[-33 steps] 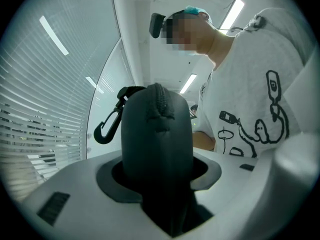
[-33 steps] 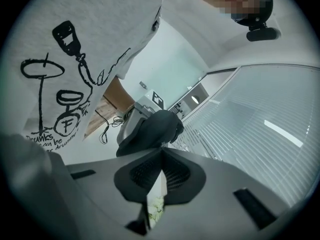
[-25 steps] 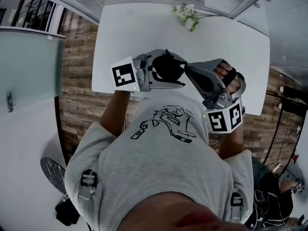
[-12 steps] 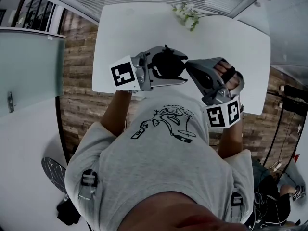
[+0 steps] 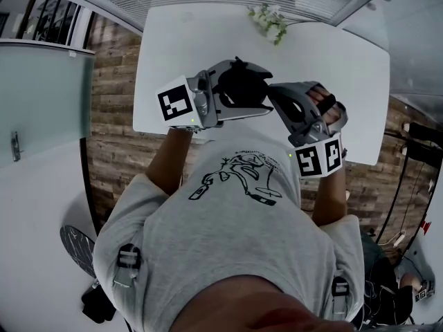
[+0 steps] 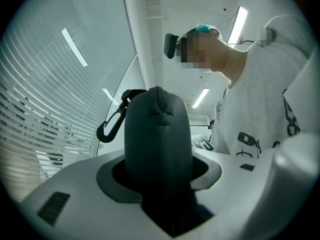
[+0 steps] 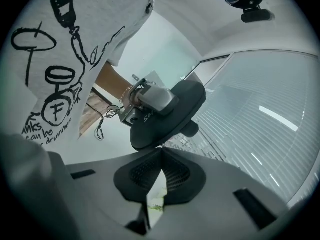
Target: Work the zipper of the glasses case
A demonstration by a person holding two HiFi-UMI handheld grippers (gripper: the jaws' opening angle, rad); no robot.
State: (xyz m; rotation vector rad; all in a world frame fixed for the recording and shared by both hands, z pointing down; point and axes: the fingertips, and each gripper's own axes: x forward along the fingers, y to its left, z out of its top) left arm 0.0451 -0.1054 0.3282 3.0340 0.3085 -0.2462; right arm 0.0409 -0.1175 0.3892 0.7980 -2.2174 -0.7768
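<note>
Table point(image 5: 346, 61) white — wood floor point(image 5: 111, 68); glasses case point(image 5: 241, 88) gripped.

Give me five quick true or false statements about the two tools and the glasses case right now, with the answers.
1. The left tool is clamped on the dark glasses case. True.
2. The case lies flat on the table. False: it is held up in the left tool.
3. The right tool has its jaws wide apart. False: they are together, with their tips at the case's edge.
4. A black clip hangs at the case's end. True.
5. A red mug stands at the table's far edge. False: white flowers lie there.
</note>
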